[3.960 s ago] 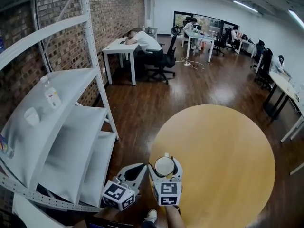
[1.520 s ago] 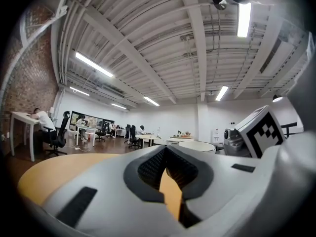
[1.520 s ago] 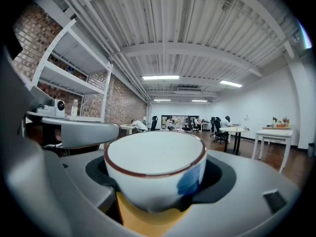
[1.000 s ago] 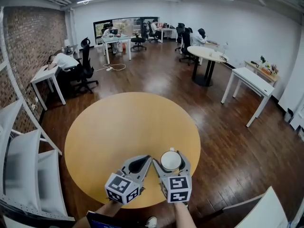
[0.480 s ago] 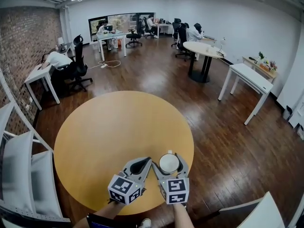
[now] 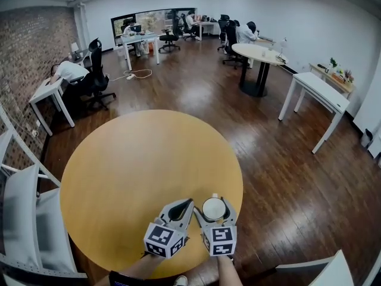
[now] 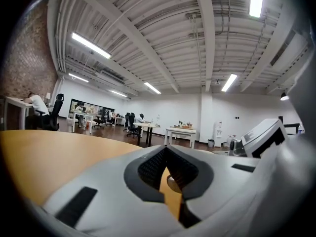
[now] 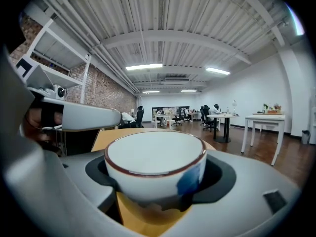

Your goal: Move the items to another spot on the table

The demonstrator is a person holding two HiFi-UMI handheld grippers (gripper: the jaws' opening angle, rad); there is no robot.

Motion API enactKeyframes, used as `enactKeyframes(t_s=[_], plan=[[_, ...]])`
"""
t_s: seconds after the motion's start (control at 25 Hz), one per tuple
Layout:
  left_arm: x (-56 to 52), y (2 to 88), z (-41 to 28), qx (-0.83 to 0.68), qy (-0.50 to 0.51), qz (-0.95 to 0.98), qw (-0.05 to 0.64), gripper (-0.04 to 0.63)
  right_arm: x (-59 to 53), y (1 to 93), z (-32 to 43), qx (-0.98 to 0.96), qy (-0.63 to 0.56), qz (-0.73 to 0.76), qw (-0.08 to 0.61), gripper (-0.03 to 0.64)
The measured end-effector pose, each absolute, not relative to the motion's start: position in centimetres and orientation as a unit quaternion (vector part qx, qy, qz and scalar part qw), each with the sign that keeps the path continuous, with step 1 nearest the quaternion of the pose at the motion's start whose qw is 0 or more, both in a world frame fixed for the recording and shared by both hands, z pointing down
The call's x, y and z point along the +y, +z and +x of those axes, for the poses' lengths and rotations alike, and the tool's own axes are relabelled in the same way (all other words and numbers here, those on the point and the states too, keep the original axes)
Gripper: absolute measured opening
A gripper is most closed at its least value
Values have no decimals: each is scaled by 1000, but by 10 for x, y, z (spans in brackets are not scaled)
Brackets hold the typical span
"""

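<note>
While your right gripper (image 6: 214, 205) clamps the white cup (image 6: 214, 209) by its sides, the cup stands upright over the near edge of the round table (image 6: 137, 159); whether its base touches the table cannot be told. Your left gripper (image 6: 187, 203) sits just left of the cup, jaws brought together on nothing. By judgement, the cup is in hand but not yet released. What remains is to set it on the table and open the jaws.
</note>
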State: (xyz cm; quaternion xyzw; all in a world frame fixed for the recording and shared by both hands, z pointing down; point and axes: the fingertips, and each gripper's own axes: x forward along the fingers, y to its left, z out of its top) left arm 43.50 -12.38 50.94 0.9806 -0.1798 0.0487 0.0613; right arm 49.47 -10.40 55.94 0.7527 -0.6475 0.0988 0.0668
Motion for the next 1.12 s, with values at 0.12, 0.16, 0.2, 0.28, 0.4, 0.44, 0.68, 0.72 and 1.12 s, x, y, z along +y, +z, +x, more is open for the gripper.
enactKeyframes(t_s=[0.12, 0.16, 0.2, 0.28, 0.4, 0.44, 0.68, 0.72, 1.12], plan=[[-126, 526, 443, -180, 65, 979, 69, 6, -109, 579, 502, -646, 103, 753, 69, 415], [-128, 530, 445, -179, 71, 979, 71, 6, -112, 584, 504, -647, 104, 752, 69, 415], [-130, 534, 445, -178, 76, 978, 72, 6, -114, 590, 507, -648, 106, 751, 68, 415], [-133, 540, 446, -178, 83, 978, 72, 6, -119, 601, 513, -649, 115, 749, 66, 416], [-136, 547, 446, -185, 87, 976, 68, 6, -122, 614, 522, -646, 123, 751, 63, 416], [-138, 548, 447, -188, 88, 976, 68, 6, -124, 617, 524, -647, 122, 750, 68, 416], [-143, 556, 449, -190, 93, 975, 68, 6, -131, 630, 521, -655, 113, 742, 86, 416], [-143, 559, 449, -189, 96, 975, 67, 6, -131, 631, 520, -656, 109, 741, 87, 417], [-143, 566, 451, -187, 105, 975, 65, 6, -131, 630, 532, -642, 113, 756, 58, 430]])
